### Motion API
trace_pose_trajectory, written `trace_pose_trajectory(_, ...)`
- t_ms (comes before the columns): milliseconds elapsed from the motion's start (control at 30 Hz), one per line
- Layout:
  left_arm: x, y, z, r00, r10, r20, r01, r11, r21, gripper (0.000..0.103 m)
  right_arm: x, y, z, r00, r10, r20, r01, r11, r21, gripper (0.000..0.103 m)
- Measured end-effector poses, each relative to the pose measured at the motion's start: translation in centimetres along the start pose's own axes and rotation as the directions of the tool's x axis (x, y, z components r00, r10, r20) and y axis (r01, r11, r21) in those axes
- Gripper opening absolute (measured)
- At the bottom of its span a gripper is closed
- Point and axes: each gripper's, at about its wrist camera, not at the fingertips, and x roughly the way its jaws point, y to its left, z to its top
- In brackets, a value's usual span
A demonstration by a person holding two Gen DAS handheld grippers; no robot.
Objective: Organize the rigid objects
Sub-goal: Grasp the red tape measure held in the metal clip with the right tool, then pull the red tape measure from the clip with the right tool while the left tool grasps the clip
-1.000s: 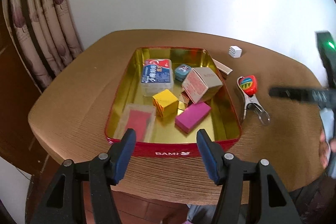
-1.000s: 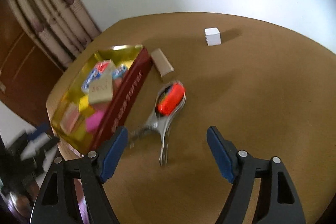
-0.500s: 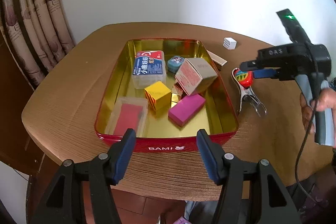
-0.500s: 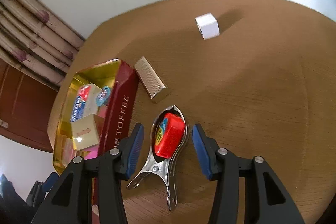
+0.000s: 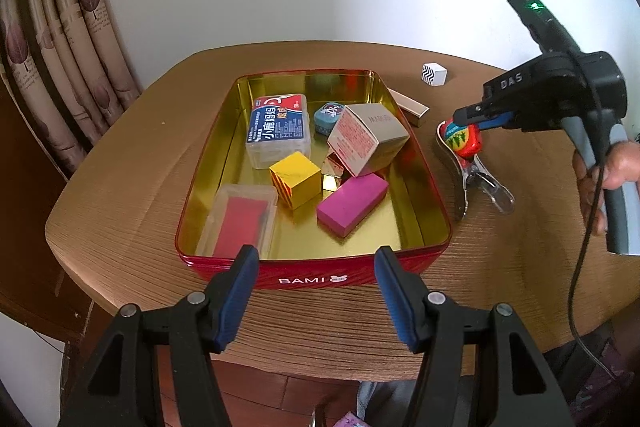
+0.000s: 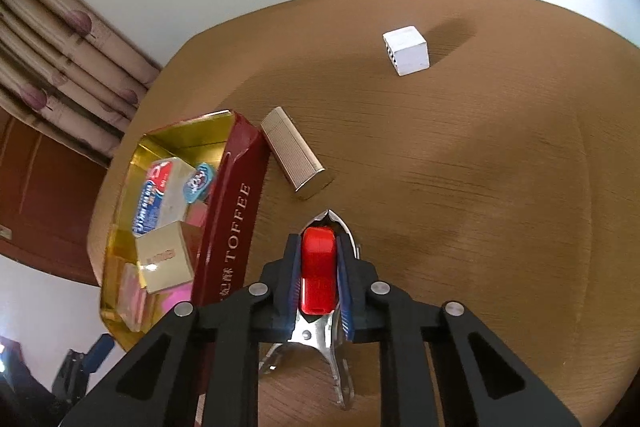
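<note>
A red tin [image 5: 312, 279] on the round table holds several small boxes, among them a yellow cube [image 5: 296, 185] and a pink block [image 5: 352, 205]. Right of the tin lies a metal spring clip [image 6: 308, 331] with a small red block [image 6: 318, 275] lying in its jaws. My right gripper [image 6: 318, 243] is closing on that red block [image 5: 464, 141], pads pressing its two sides. My left gripper [image 5: 316, 255] hovers open and empty in front of the tin's near wall.
A ribbed gold bar box [image 6: 296, 159] lies against the tin's outer wall. A white cube [image 6: 406, 53] sits farther back on the table. Curtains hang at the left and a white wall is behind. A hand [image 5: 608, 175] holds the right gripper's handle.
My right gripper came in over the clip and shut its wide-open jaws onto the red block. The left gripper has stayed open in front of the tin.
</note>
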Motion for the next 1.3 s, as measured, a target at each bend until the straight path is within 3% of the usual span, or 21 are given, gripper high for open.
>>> trace_pose_trajectory(233,-0.1,0.0,0.0,1.000,-0.026,0.008,0.026,1.000,-0.015,0.062,-4.1,-2.3,-1.5,0.996,0.061,0.066,-0.066,0.995,0.071,0.016)
trace_pose_trajectory(400,-1.3,-1.3,1.3,0.976,-0.219,0.011,0.219,0.975,-0.041,0.062,-7.6,-6.0,-2.8,0.993,0.054,0.102,-0.067,0.990,0.124,0.016)
trace_pose_trajectory(600,-1.3,-8.1,5.8,0.947,-0.320,-0.016,0.320,0.941,0.110,0.074,-9.4,-11.8,-5.1,0.993,0.031,0.118,-0.055,0.977,0.205,0.016)
trace_pose_trajectory(700,1.9,-11.1,7.9,0.962,-0.250,-0.112,0.263,0.956,0.128,0.078,-9.8,-14.2,-5.8,0.992,0.033,0.125,-0.062,0.968,0.242,0.016)
trace_pose_trajectory(767,4.0,-12.2,8.7,0.954,-0.242,-0.174,0.264,0.957,0.120,0.078,-9.9,-15.4,-6.1,0.990,0.047,0.132,-0.080,0.963,0.256,0.016)
trace_pose_trajectory(867,7.1,-13.7,9.3,0.958,-0.144,-0.246,0.183,0.972,0.146,0.078,-10.2,-16.5,-6.3,0.988,0.066,0.141,-0.101,0.960,0.259,0.016)
trace_pose_trajectory(1000,10.3,-14.3,9.5,0.943,-0.093,-0.320,0.143,0.980,0.135,0.078,-10.5,-17.8,-6.7,0.982,0.105,0.157,-0.144,0.952,0.270,0.016)
trace_pose_trajectory(1133,12.4,-14.9,9.1,0.928,-0.075,-0.366,0.137,0.980,0.146,0.078,-10.5,-18.9,-6.9,0.977,0.138,0.161,-0.180,0.942,0.283,0.016)
trace_pose_trajectory(1300,12.1,-15.2,8.5,0.951,-0.060,-0.302,0.115,0.979,0.167,0.078,-10.2,-19.6,-7.0,0.970,0.176,0.165,-0.219,0.930,0.295,0.016)
